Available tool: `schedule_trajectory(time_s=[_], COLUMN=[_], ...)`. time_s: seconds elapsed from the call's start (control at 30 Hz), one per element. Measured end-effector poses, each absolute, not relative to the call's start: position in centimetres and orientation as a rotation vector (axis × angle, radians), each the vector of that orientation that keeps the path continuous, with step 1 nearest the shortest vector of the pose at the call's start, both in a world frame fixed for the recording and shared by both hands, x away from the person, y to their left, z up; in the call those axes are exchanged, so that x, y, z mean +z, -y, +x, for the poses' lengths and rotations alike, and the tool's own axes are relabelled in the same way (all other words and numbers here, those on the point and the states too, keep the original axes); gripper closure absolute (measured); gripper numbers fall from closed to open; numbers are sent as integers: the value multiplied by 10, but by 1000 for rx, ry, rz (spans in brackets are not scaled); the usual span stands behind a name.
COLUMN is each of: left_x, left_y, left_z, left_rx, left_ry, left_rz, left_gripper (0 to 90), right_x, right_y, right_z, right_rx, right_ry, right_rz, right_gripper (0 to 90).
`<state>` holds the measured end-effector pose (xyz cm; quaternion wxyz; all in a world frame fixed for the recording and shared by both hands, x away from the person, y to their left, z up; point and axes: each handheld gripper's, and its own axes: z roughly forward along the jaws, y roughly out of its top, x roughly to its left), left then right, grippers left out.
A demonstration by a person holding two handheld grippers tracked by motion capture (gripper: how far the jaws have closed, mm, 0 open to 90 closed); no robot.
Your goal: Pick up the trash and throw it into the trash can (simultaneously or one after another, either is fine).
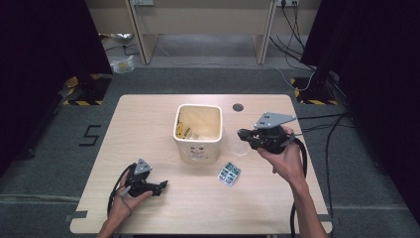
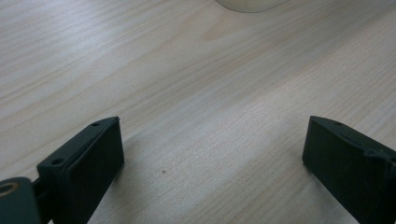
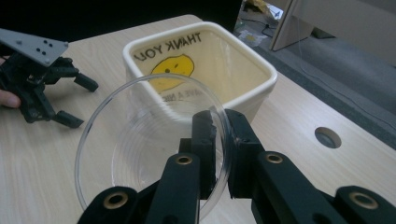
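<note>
A clear round plastic dish [image 3: 140, 135] hangs tilted just right of a cream square bin [image 3: 261, 88] with a yellow smiley and "THANK YOU" printed inside. My right gripper [image 3: 222, 126] is shut on the dish's rim, one jaw inside and one outside. In the high view the dish [image 1: 239, 147] sits beside the bin [image 1: 198, 148], held by the right gripper [image 1: 243, 134]. My left gripper [image 1: 162, 186] rests low over the table at the front left, jaws wide open [image 2: 212, 140] with bare wood between them. It also appears in the right gripper view [image 3: 74, 100].
A green-and-silver blister pack [image 1: 229, 173] lies on the table in front of the bin, to its right. A round cable hole [image 1: 238, 107] sits near the table's far edge. The wooden table [image 1: 148, 119] stands on grey carpet, with dark curtains on both sides.
</note>
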<state>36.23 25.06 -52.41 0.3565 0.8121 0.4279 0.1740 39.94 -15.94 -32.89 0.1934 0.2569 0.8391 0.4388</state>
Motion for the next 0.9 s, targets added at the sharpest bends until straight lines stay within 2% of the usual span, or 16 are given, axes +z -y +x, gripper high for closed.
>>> schedule_trajectory(time_s=[0.9], left_x=[-524], left_y=[-251], left_z=[362], left_rx=[449], left_ry=[-1106], left_rz=[2097], left_gripper=[43], right_x=[-288], right_y=[149], right_z=[433], right_rx=[1259], right_ry=[-2295], right_rz=[732], right_gripper=[833])
